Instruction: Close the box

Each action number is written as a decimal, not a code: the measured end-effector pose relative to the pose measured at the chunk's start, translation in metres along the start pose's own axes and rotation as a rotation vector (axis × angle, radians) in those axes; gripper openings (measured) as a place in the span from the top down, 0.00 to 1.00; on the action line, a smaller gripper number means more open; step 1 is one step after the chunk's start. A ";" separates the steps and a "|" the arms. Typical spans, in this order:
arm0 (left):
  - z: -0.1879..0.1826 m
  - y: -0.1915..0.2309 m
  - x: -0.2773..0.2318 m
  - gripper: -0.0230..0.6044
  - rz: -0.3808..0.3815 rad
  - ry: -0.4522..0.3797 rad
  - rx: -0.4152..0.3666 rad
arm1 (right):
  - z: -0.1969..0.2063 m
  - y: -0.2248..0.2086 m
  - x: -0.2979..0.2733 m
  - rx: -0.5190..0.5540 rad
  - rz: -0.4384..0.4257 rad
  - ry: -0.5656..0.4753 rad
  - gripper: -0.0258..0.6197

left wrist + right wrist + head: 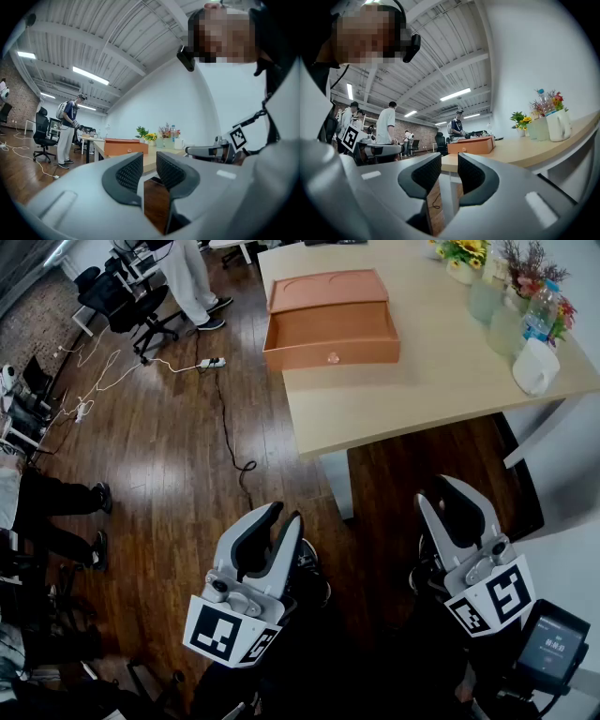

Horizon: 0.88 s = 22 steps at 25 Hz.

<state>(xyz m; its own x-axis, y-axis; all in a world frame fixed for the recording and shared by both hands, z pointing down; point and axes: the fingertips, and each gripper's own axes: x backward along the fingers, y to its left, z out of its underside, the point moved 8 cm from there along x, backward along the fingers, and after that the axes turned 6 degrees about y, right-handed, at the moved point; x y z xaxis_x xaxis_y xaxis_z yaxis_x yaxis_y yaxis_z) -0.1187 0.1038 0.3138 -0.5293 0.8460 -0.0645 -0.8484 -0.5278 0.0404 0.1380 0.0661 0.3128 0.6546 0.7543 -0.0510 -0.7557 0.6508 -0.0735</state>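
Note:
An orange box stands open on the far left part of the light wooden table, its lid lying back behind it. In both gripper views the box shows small and far off. My left gripper hangs low over the floor, well short of the table, with its jaws shut and nothing in them. The right gripper is held beside it near the table's front edge, jaws close together and empty.
Vases of flowers, a bottle and a white jug crowd the table's right end. A cable and power strip lie on the wood floor. A person stands by office chairs at the far left.

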 end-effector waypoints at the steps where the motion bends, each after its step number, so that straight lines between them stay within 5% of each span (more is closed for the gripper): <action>1: -0.002 0.004 -0.002 0.85 -0.001 0.001 -0.007 | -0.003 0.001 -0.005 0.008 -0.004 -0.005 0.81; 7: -0.026 0.030 -0.009 0.85 0.004 0.001 -0.050 | -0.029 0.012 -0.034 0.058 -0.018 -0.018 0.81; 13: -0.064 0.065 -0.076 0.85 0.038 -0.066 -0.103 | -0.065 -0.041 -0.079 0.109 -0.020 -0.053 0.81; 18: -0.082 0.122 -0.123 0.85 0.061 -0.066 -0.087 | -0.086 -0.076 -0.116 0.168 -0.002 0.040 0.81; 22: -0.087 0.159 -0.159 0.85 0.087 0.005 -0.051 | -0.095 -0.097 -0.140 0.111 -0.053 0.130 0.78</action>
<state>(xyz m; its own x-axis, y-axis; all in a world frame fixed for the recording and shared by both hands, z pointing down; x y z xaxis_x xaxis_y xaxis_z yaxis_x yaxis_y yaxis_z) -0.1700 -0.1210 0.2434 -0.6011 0.7963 -0.0679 -0.7979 -0.6027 -0.0050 0.1221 -0.1104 0.2327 0.6856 0.7056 -0.1790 -0.7130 0.7005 0.0305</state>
